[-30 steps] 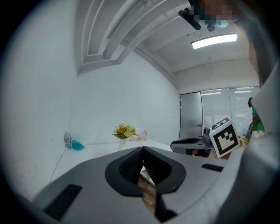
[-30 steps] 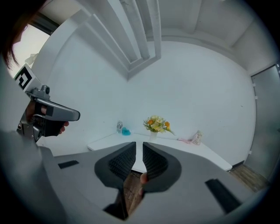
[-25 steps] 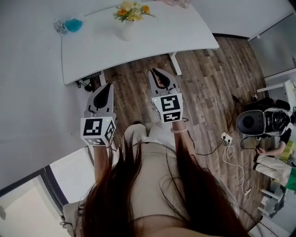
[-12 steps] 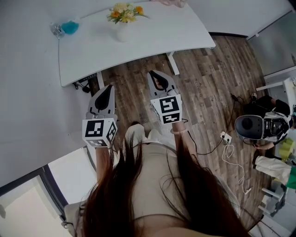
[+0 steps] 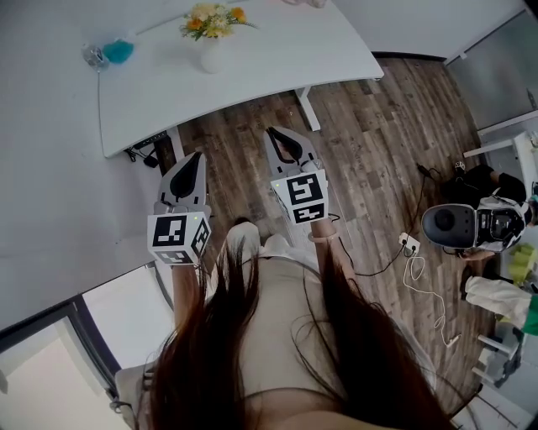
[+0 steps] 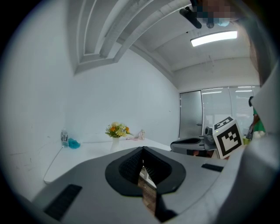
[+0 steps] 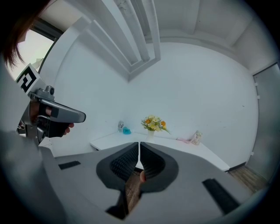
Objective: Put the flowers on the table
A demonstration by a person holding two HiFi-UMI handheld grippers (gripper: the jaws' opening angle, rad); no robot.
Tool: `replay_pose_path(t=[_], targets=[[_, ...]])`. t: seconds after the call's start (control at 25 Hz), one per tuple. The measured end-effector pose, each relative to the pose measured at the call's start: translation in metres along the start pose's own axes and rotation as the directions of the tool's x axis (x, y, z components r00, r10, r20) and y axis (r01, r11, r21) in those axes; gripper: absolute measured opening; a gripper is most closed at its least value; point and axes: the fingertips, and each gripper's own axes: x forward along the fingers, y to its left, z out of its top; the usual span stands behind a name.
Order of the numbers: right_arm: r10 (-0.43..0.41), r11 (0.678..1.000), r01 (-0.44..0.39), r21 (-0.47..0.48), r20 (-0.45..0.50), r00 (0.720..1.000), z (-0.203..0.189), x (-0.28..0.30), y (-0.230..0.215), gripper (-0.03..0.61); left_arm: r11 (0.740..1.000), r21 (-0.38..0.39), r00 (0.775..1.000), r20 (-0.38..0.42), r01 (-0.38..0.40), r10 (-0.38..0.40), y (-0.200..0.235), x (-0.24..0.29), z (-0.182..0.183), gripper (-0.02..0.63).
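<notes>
A bunch of yellow and orange flowers [image 5: 210,20] stands in a white vase [image 5: 208,55] on the white table [image 5: 277,59] at the top of the head view. They also show far off in the left gripper view as flowers [image 6: 116,130] and in the right gripper view as flowers [image 7: 152,123]. My left gripper [image 5: 188,165] and right gripper [image 5: 282,138] are held over the wooden floor, short of the table's near edge, both pointing at it. Both have their jaws together with nothing between them.
A clear bottle with a blue thing beside it [image 5: 108,54] sits at the table's left end. Pink items [image 7: 192,139] lie at its right end. A black and white machine [image 5: 466,225] and loose cables [image 5: 416,277] sit on the floor at right, by a seated person.
In the head view the table and flowers have slid left and up a little while both grippers stay at the same spots in the frame, shut.
</notes>
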Motion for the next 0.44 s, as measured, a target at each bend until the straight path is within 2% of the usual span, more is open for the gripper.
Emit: replay_pose_path(t=[0.44], targets=[[-0.022, 0.999, 0.021, -0.034, -0.021, 1.000, -0.012, -0.024, -0.010, 0.026, 0.999, 0.032, 1.000, 0.007, -0.002, 0.002, -0.029, -0.006, -0.004, 0.003]])
